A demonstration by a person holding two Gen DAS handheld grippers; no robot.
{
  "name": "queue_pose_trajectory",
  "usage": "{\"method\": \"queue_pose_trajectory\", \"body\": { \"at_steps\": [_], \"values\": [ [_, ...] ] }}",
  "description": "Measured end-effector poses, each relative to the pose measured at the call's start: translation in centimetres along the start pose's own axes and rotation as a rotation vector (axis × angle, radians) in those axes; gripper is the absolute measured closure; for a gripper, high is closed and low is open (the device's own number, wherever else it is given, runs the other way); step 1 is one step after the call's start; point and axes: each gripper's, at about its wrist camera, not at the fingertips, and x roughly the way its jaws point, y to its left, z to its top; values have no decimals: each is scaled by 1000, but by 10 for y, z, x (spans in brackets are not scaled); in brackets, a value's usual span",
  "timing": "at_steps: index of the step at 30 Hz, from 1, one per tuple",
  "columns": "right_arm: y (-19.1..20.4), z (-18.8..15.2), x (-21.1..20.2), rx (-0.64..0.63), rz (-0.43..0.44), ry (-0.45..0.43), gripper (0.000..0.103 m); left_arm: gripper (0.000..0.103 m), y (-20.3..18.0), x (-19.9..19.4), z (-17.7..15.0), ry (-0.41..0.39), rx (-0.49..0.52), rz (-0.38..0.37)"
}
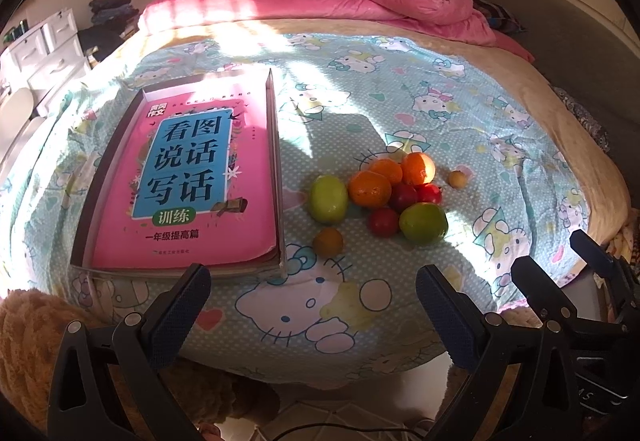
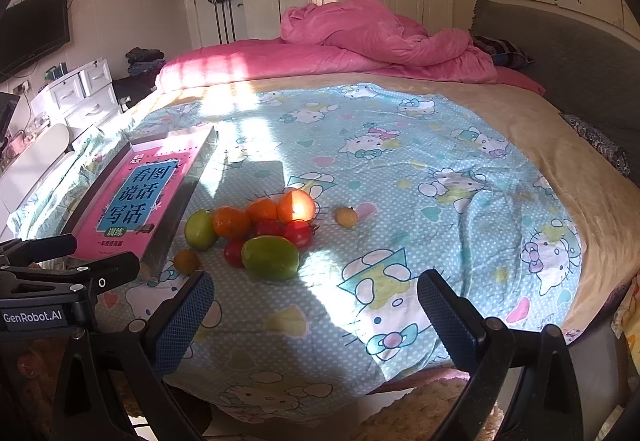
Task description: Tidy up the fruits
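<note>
A pile of fruit lies on the cartoon-cat bedspread: oranges, red fruits and two green fruits. A small brown fruit and a small yellow one sit apart from the pile. In the right wrist view the same pile has oranges and a green fruit nearest me. My left gripper is open and empty, short of the fruit. My right gripper is open and empty too, just in front of the pile.
A shallow dark-walled box holding a pink book lies left of the fruit, also the box in the right wrist view. A crumpled pink duvet covers the far end of the bed. White drawers stand at left.
</note>
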Motion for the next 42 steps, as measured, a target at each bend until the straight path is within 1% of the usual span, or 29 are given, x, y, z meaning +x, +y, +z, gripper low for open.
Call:
{"method": "queue_pose_trajectory", "body": {
  "at_steps": [9,20,34,37,39,42],
  "values": [
    [-1,0,-1,-5,-25,-1,1,0,1,-1,-1,4,2,-13],
    [-3,0,-1,0,-27,1,1,0,0,1,-1,12,4,-25],
    [-1,-1,8,2,-18,22,1,0,6,17,11,35,11,-68],
    [-1,-1,12,1,-10,29,1,0,4,26,18,46,37,-81],
    [0,-1,16,3,3,35,1,0,1,33,26,50,75,-84],
    [-1,-1,25,12,19,58,1,0,-6,45,41,65,147,-112]
  ]
}}
